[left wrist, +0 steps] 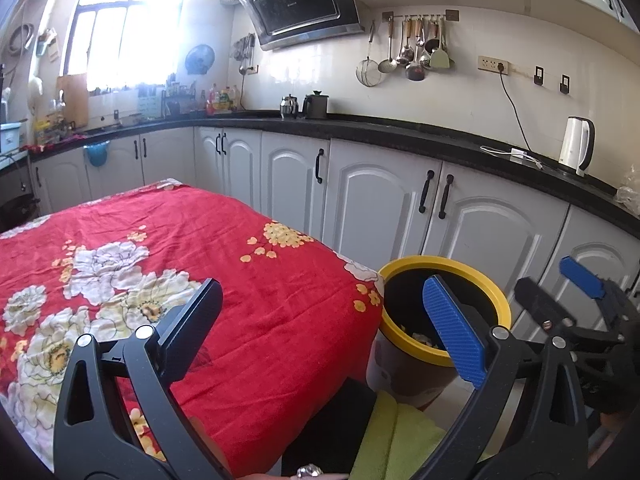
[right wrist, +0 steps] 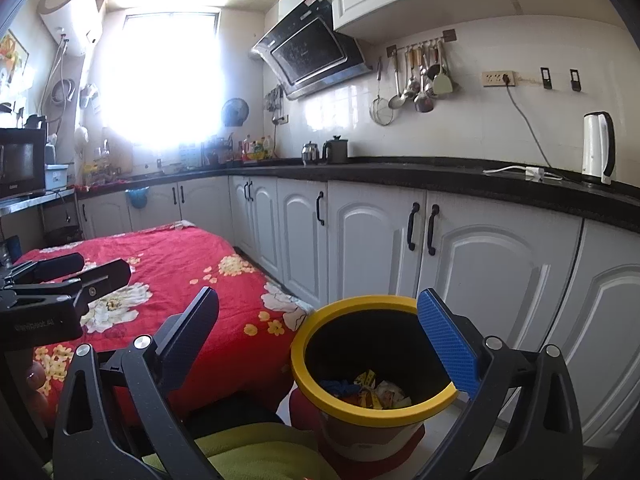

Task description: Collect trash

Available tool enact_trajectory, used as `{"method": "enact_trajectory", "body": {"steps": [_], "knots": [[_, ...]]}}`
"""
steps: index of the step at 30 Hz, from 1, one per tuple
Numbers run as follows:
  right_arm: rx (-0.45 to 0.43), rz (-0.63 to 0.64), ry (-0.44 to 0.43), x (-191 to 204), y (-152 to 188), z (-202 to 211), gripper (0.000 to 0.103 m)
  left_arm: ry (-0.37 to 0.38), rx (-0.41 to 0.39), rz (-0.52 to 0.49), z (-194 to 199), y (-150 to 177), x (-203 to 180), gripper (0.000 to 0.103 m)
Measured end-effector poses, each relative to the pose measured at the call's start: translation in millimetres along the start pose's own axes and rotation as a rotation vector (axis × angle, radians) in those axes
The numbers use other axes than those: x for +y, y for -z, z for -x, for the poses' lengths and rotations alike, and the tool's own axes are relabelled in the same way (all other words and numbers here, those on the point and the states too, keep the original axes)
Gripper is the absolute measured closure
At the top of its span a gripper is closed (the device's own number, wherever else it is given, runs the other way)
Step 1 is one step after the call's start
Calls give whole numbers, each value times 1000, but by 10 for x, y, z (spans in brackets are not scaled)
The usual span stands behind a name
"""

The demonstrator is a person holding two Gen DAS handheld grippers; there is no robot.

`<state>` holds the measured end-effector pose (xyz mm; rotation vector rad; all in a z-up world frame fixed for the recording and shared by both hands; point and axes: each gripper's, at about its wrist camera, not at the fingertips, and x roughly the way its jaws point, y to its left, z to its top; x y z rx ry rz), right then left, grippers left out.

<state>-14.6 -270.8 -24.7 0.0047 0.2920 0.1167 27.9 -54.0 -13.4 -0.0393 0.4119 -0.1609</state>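
Note:
A trash bin (left wrist: 440,262) with a yellow rim stands on the floor by the table's near right corner. Wrappers and scraps (right wrist: 376,390) lie in its bottom. My left gripper (left wrist: 324,316) is open with nothing in it, over the table's corner and the bin's left side. My right gripper (right wrist: 320,332) hangs open and empty just above the bin (right wrist: 352,304), its blue pad (right wrist: 446,340) over the rim's right side. Each gripper shows in the other's view: the right gripper (left wrist: 560,286) beyond the bin, the left gripper (right wrist: 86,270) over the table. I see no trash on the red floral tablecloth (left wrist: 180,232).
White base cabinets (right wrist: 368,248) under a black counter (left wrist: 400,132) run close behind the bin and table. A white kettle (left wrist: 576,146) and its cable sit on the counter. A person's yellow-green clothing (right wrist: 248,452) fills the bottom edge.

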Motion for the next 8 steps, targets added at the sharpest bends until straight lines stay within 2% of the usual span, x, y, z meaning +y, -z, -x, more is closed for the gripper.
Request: {"method": "enact_trajectory", "body": {"steps": [3,5,6,8], "knots": [[8,25,-27,112,-81,-107,6,13,49,46,2,-71,198,11],[9,42,-82,301,-178,-210,6,-27,90,96,63,-90,578,11],[23,48,-145,479,-257,-306,6,-79,103,110,113,-87,796,11],[68,66,-291,1010,-416,-535,6,-259,117,146,278,-47,1435,11]]}}
